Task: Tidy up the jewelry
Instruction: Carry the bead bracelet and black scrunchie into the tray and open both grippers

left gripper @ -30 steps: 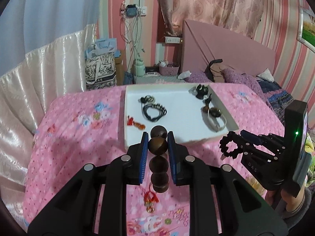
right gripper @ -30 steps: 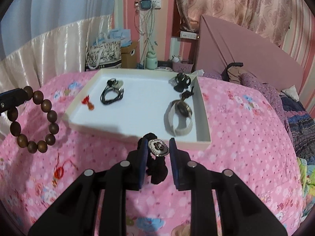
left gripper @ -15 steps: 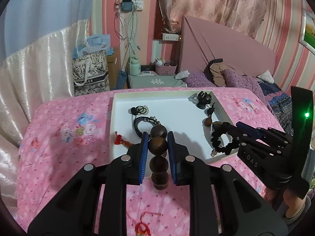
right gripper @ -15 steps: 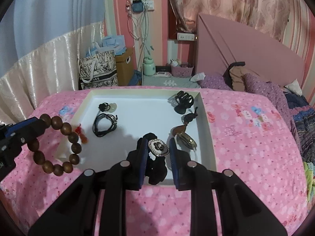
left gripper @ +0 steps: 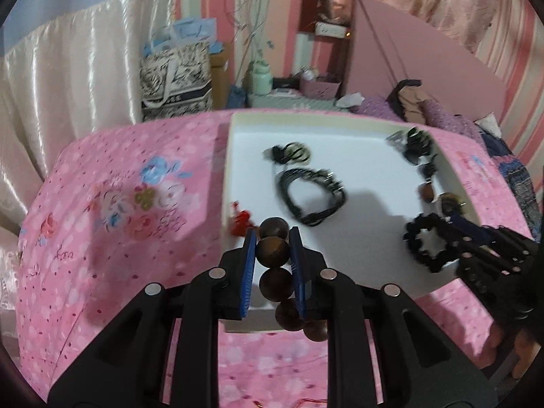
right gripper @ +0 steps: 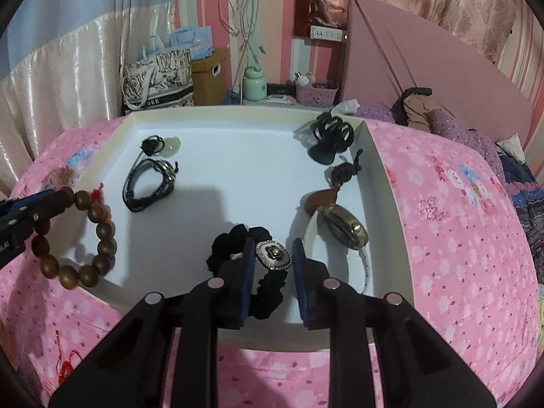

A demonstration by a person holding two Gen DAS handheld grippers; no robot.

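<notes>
Left fingers (left gripper: pixel 250 261) clamp bead bracelet (left gripper: pixel 272 253); right fingers (right gripper: pixel 250 265) clamp scrunchie (right gripper: pixel 268 285).

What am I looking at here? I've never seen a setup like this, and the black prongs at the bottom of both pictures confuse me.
Those prongs are hand-held grippers, one per hand, each with a camera looking along its fingers. The left gripper is shut on a wooden bead bracelet; the right gripper is shut on a black scrunchie with a jewelled charm. Both hang over a white tray on a pink bedspread. In the tray lie a black cord bracelet, a black hair claw and a watch.
</notes>
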